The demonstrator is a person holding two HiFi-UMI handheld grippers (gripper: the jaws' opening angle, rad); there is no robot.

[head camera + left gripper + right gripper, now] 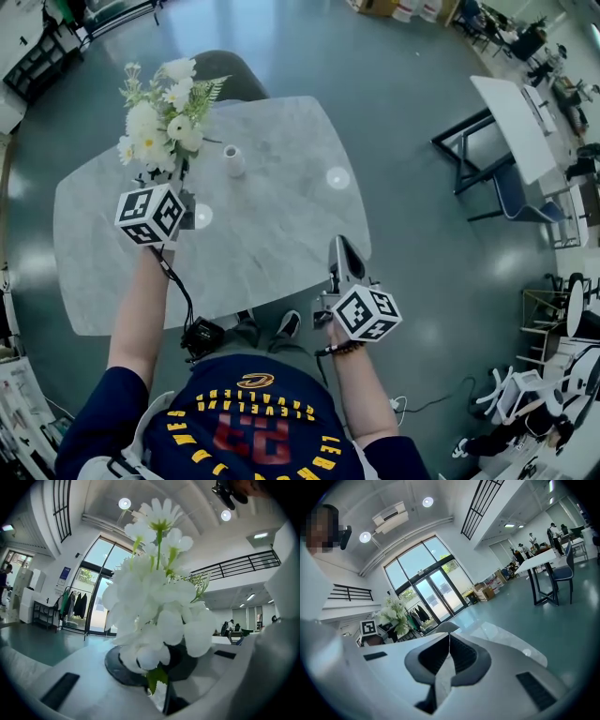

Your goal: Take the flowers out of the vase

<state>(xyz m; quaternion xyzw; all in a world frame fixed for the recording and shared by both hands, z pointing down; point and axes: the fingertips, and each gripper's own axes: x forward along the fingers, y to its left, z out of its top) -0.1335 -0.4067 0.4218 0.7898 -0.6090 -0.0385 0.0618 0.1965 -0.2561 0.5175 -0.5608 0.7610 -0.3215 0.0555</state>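
My left gripper (174,193) is clenched on the stems of the flowers (161,117). In the left gripper view the white blooms (157,611) fill the middle of the frame, and a green leaf sits right where the jaws pinch together. The gripper holds the bunch upright over the far left part of the marble table (272,220). The bunch is out of the small white vase (233,160), which stands on the table just to its right, apart from the stems. My right gripper (341,255) hangs at the near edge of the table, well away from the vase. In the right gripper view its jaws (448,654) are pressed together with nothing between them.
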